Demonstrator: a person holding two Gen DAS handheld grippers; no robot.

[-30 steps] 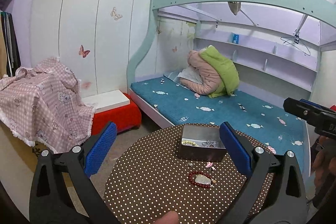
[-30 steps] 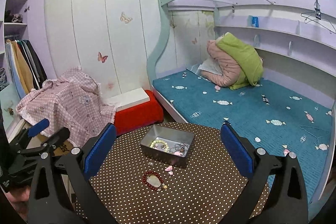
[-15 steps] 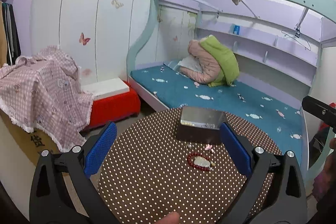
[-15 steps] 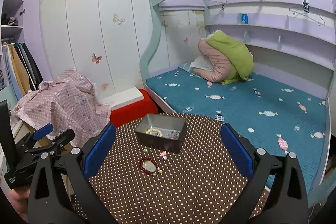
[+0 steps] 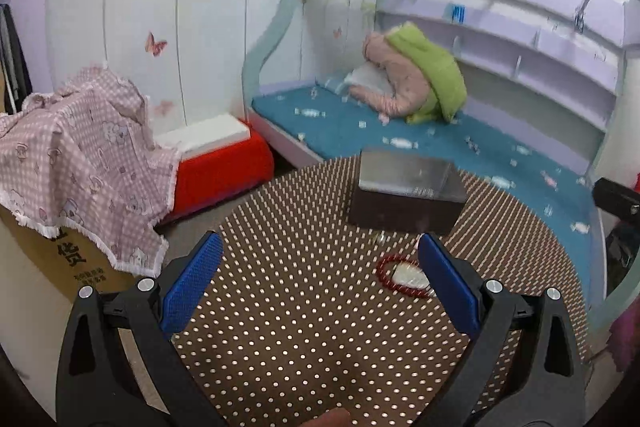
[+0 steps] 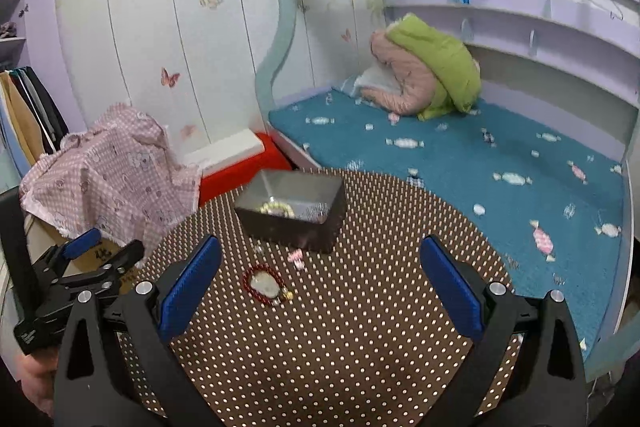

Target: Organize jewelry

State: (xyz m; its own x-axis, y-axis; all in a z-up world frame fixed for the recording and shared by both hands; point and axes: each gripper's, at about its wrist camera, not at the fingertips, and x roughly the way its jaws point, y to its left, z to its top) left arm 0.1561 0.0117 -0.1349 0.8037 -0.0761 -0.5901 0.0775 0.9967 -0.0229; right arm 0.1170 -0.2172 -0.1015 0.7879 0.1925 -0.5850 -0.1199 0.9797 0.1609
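Observation:
A metal tin box [image 6: 294, 213] stands at the far side of a round brown polka-dot table [image 6: 360, 347]; a pale bead bracelet [image 6: 276, 209] lies inside it. The box also shows in the left wrist view [image 5: 408, 193]. A red bead bracelet [image 6: 264, 285] with a white stone lies on the table in front of the box, also in the left wrist view [image 5: 400, 277]. A small pink piece [image 6: 295, 259] lies beside it. My left gripper [image 5: 320, 287] is open and empty above the table. My right gripper [image 6: 320, 287] is open and empty, to the right of the bracelet.
A bed with a teal cover [image 6: 480, 155] lies behind the table, with folded quilts [image 6: 424, 79] on it. A red box [image 5: 220, 167] and a cardboard box under a pink cloth [image 5: 80, 147] stand to the left. The left gripper also shows at the left edge of the right wrist view [image 6: 80, 267].
Both grippers have dropped lower and moved closer to the table; the box and the red bracelet now look nearer. Both stay open and empty.

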